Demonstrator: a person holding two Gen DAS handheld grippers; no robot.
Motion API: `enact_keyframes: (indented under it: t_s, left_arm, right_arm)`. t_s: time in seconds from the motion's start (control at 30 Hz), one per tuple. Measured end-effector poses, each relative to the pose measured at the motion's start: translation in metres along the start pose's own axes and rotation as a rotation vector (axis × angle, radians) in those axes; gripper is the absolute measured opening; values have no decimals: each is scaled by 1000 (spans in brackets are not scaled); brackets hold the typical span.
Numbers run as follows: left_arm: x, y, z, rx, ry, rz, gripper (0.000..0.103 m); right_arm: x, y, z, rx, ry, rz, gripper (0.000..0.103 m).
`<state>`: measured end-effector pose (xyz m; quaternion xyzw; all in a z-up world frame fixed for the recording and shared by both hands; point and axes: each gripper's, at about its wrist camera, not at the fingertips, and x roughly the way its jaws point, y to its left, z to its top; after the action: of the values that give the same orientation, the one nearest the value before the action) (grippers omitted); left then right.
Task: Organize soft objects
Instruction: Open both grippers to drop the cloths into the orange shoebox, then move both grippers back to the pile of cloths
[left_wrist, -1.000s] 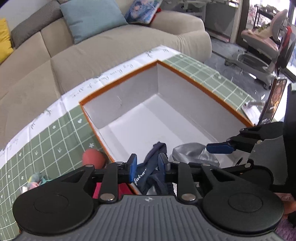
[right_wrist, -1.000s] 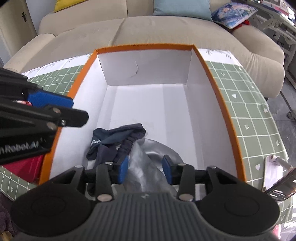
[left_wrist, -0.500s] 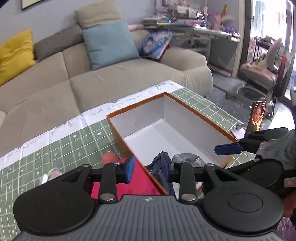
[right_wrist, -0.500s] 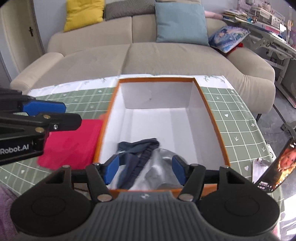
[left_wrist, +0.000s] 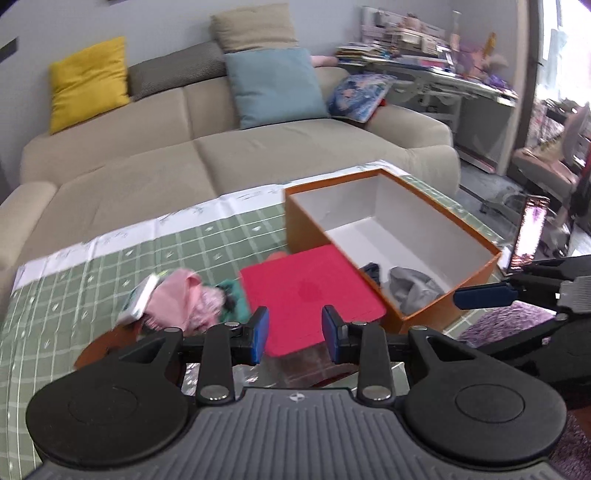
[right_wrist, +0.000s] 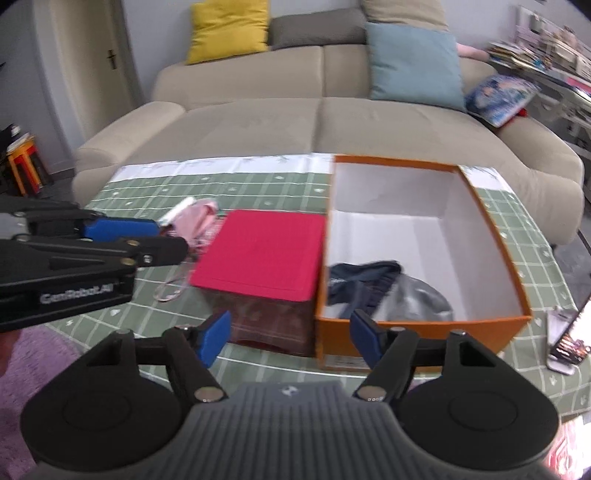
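Observation:
An orange box (left_wrist: 476, 284) (right_wrist: 424, 330) with a white inside stands on the green checked tablecloth. A navy garment (right_wrist: 364, 282) (left_wrist: 371, 269) and a grey garment (right_wrist: 419, 301) (left_wrist: 412, 290) lie in its near end. A pile of pink and teal soft items (left_wrist: 192, 301) (right_wrist: 195, 219) lies left of a red-topped box (left_wrist: 308, 295) (right_wrist: 264, 249). My left gripper (left_wrist: 294, 334) is open and empty, pulled back above the red box's near edge. My right gripper (right_wrist: 290, 338) is wide open and empty, in front of both boxes.
A beige sofa (left_wrist: 229, 158) with yellow, grey and blue cushions runs behind the table. A phone (right_wrist: 570, 339) (left_wrist: 530, 230) stands propped at the table's right edge. A purple rug (left_wrist: 506, 325) lies below the near table edge. A cluttered desk (left_wrist: 436, 62) is at the far right.
Both grippers have drawn back and up from inside the orange box and opened wider. The navy and grey garments stay in the box. The red box and pink pile have come into view.

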<state>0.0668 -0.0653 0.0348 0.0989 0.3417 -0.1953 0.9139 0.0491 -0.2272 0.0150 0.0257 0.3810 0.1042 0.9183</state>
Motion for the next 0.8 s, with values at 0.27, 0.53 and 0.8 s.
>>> enact_keyframes:
  t_s: [0.27, 0.53, 0.8]
  left_arm:
    - [-19, 43, -23, -93, -5, 72, 42]
    - [-33, 91, -47, -194, 23, 91, 47]
    - [-30, 122, -55, -254, 25, 52, 53]
  right_arm:
    - [9, 47, 8, -66, 4, 63, 85]
    - [32, 85, 14, -106, 35, 78, 89]
    - [61, 111, 27, -170, 73, 79, 88]
